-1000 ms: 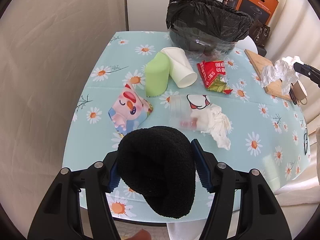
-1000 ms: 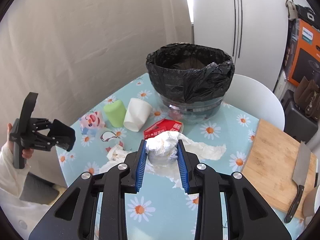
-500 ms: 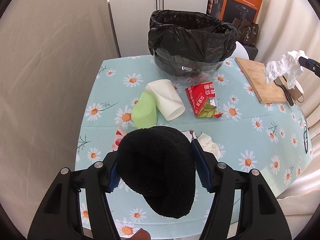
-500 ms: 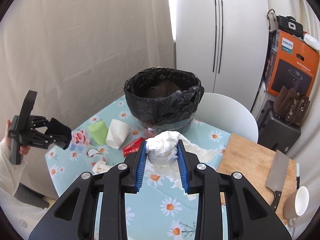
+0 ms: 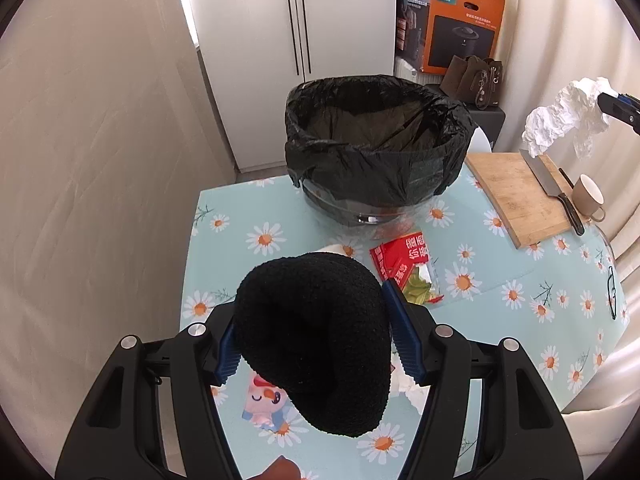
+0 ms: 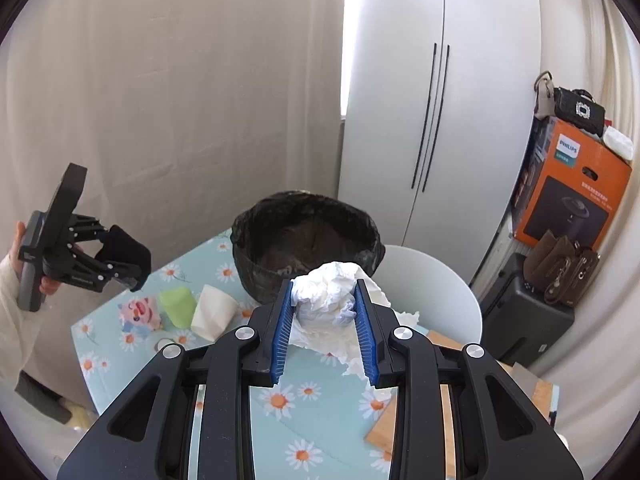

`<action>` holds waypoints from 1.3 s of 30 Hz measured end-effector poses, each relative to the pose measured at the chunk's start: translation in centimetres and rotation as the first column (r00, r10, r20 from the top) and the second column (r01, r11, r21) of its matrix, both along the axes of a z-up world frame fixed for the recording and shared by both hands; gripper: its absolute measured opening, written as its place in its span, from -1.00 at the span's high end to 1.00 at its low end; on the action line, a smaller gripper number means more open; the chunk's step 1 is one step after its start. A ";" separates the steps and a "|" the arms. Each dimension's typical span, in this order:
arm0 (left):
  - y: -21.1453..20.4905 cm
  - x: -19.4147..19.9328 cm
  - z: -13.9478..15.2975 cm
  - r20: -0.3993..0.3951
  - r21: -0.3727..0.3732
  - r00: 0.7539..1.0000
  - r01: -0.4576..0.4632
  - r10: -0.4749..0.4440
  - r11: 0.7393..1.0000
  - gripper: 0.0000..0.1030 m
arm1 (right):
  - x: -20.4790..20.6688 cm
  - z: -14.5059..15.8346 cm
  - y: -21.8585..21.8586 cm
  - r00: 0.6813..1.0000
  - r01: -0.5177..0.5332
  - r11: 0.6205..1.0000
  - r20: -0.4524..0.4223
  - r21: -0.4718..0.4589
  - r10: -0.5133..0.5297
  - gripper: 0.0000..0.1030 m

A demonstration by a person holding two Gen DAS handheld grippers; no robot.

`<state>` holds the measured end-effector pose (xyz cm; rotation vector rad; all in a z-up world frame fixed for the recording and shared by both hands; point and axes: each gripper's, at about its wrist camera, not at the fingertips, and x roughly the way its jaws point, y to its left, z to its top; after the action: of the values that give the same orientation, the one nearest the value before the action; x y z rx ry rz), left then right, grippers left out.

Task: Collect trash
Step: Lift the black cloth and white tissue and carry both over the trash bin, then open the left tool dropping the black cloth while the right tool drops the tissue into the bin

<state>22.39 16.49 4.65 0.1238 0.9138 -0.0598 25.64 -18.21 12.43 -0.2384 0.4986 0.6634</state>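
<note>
My left gripper is shut on a black fuzzy cloth and holds it high above the table, in front of the black-lined trash bin. My right gripper is shut on a crumpled white tissue, raised to the right of the bin; the tissue also shows in the left wrist view. On the daisy tablecloth lie a red snack wrapper, a pink cartoon packet, a green cup and a white paper cup.
A wooden cutting board with a cleaver and a beige mug sits at the table's right. A white chair stands behind the table. A white cabinet and an orange box stand behind.
Both grippers have risen with their loads; the table and bin now look lower and farther. The left view now looks down into the bin's opening.
</note>
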 end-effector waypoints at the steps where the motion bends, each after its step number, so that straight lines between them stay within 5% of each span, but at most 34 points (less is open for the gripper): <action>1: -0.1 0.4 0.3 0.005 -0.001 1.000 0.011 -0.011 1.000 -0.22 | 0.2 0.4 0.2 1.000 -0.004 1.000 0.009 0.004 0.004 0.46; 20: -1.9 9.1 5.0 0.132 -0.047 0.975 0.186 -0.179 0.981 -0.22 | 6.7 3.8 4.3 0.996 -0.064 0.997 0.072 0.051 0.060 0.46; 39: -3.7 19.5 1.0 0.107 -0.098 0.956 0.285 -0.275 0.953 -0.22 | 14.7 2.0 9.3 0.987 -0.161 0.979 0.029 0.123 0.159 0.46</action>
<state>41.88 12.81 5.67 0.1494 0.7930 -0.3669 40.35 -8.95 14.46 -0.1670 0.4207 0.8460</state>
